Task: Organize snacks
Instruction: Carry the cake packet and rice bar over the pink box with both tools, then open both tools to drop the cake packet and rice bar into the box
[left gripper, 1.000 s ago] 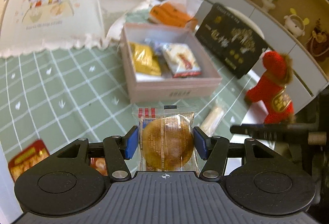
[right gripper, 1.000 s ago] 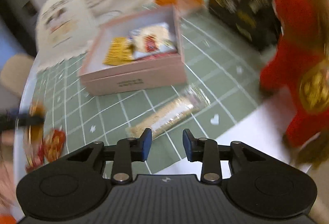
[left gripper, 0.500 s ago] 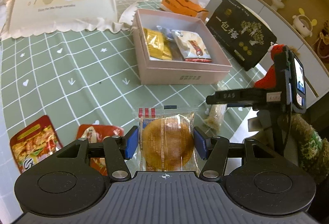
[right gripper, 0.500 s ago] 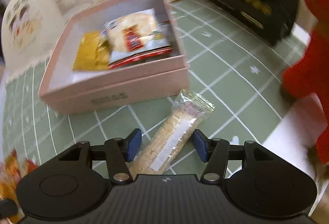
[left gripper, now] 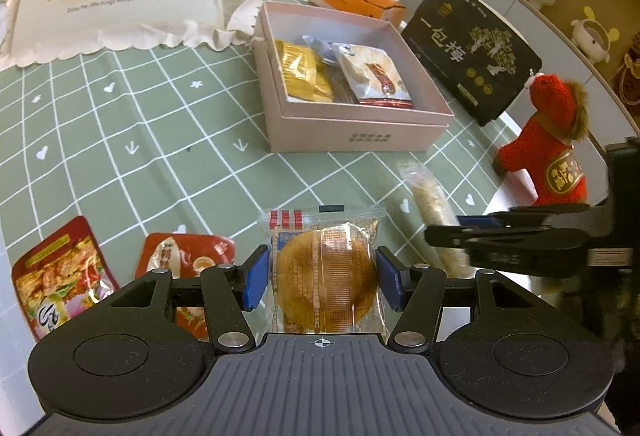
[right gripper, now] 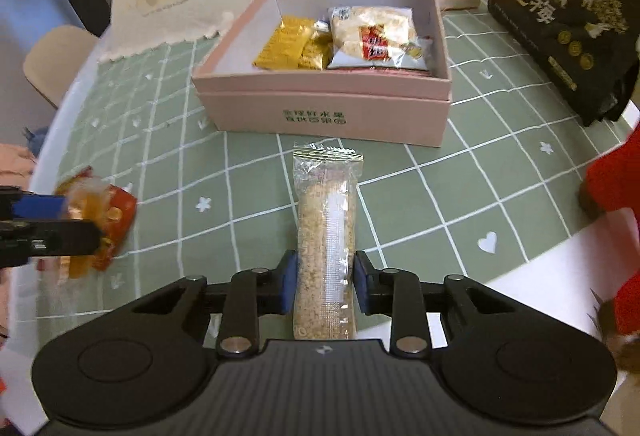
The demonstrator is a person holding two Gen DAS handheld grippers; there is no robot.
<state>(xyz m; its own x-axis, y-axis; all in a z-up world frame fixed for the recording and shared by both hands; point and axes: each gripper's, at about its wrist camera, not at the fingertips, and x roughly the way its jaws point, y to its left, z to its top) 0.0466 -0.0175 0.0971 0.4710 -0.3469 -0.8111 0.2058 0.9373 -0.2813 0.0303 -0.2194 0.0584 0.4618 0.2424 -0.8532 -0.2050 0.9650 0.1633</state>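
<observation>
A: What has changed on the right side since half a second ago?

B: The right gripper (right gripper: 324, 286) has moved in over the long sesame bar (right gripper: 326, 236). Its fingers were spread wide of the wrapper then; now the blue pads press both sides of it, so it is grasping the bar. The bar also lies straight along the view now, pointing at the pink box (right gripper: 324, 112), where it sat slanted before.

A: Is the bar lifted?

B: I cannot tell; its far end shows against the green checked surface (right gripper: 440, 196), just short of the box.

A: And the left?

B: The left gripper (left gripper: 322, 278) is unchanged in its grip: the fingers stay clenched on the round cake packet (left gripper: 324, 276). The view has drawn back slightly. Two red snack pouches (left gripper: 60, 276) lie on the surface to its left, and the box (left gripper: 352, 132) ahead holds a yellow packet (left gripper: 304, 76) and a white one (left gripper: 372, 74).
</observation>
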